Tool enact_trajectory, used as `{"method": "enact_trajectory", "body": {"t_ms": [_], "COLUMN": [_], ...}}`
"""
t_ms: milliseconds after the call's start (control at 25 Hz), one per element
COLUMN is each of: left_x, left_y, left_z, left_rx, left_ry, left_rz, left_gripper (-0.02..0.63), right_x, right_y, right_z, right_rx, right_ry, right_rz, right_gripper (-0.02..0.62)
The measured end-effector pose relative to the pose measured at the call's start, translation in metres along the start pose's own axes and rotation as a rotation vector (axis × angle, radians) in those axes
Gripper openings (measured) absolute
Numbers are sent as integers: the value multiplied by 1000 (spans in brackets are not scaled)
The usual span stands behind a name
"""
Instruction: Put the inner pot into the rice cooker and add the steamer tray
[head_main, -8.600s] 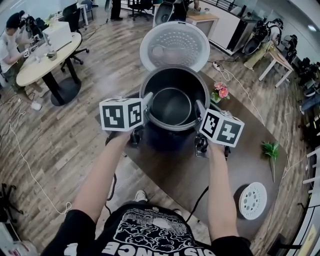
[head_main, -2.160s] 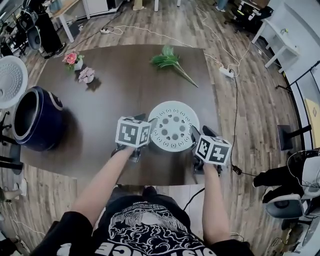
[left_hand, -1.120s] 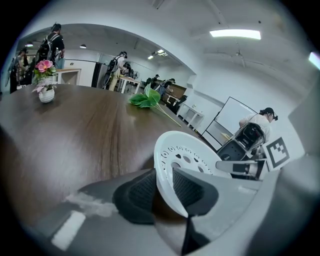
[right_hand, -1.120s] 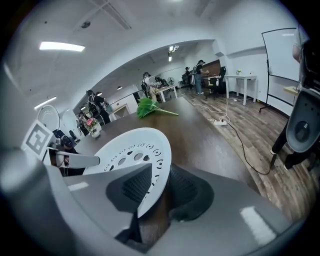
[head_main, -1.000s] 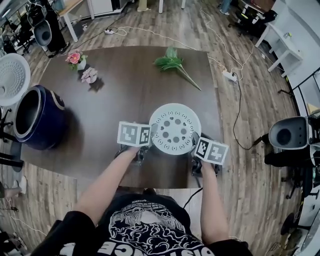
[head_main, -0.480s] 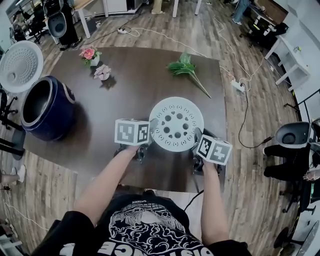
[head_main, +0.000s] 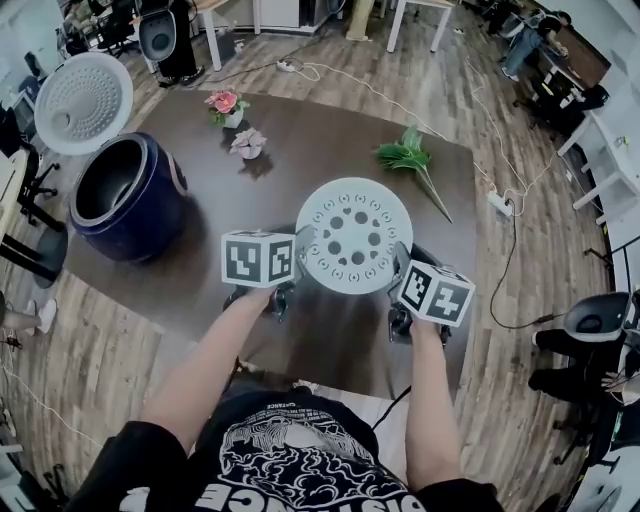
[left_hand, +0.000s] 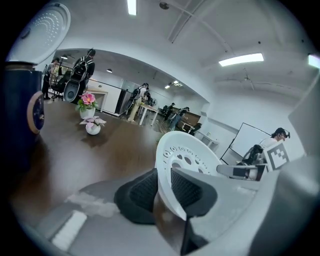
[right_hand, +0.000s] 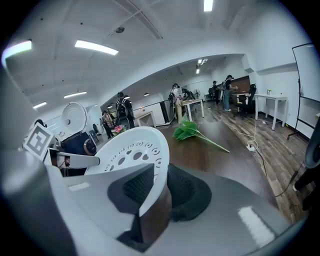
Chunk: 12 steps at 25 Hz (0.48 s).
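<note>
The white perforated steamer tray (head_main: 353, 235) hangs above the dark table (head_main: 300, 150), held by its rim on two sides. My left gripper (head_main: 300, 245) is shut on the tray's left edge (left_hand: 185, 165), its black pads (left_hand: 145, 192) pressing the rim. On the opposite edge (right_hand: 132, 150), my right gripper (head_main: 398, 262) is shut as well. At the table's left end stands the dark blue rice cooker (head_main: 125, 195), its white lid (head_main: 83, 100) raised and the pot mouth open upward. The cooker (left_hand: 20, 110) also shows at the left of the left gripper view.
Two small pots of pink flowers (head_main: 225, 105) (head_main: 248, 143) stand behind the cooker's right side. A green leafy sprig (head_main: 410, 160) lies at the table's far right. Chairs, desks and cables surround the table on the wooden floor.
Both grippers have risen with the tray clamped between them, and it now hangs higher above the table. The cooker has come closer in the head view.
</note>
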<state>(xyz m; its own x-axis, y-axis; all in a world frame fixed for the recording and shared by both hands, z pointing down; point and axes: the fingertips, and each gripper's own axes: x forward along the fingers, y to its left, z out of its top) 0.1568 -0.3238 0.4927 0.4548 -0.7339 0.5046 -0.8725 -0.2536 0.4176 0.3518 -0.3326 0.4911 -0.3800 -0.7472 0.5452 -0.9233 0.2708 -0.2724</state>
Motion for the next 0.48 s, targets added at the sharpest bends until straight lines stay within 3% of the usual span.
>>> {"method": "enact_trajectory", "body": {"t_ms": [480], "left_x": [-78], "left_y": [70], "left_z": [43], "left_rx": [-45], "left_ry": [-148], "left_rz": [136], "left_gripper": [87], "right_x": [33], "right_y": [106], "right_z": [46], "right_rx": [-124], "right_ry": [-39], "right_rz": [162], "right_gripper": [81]}}
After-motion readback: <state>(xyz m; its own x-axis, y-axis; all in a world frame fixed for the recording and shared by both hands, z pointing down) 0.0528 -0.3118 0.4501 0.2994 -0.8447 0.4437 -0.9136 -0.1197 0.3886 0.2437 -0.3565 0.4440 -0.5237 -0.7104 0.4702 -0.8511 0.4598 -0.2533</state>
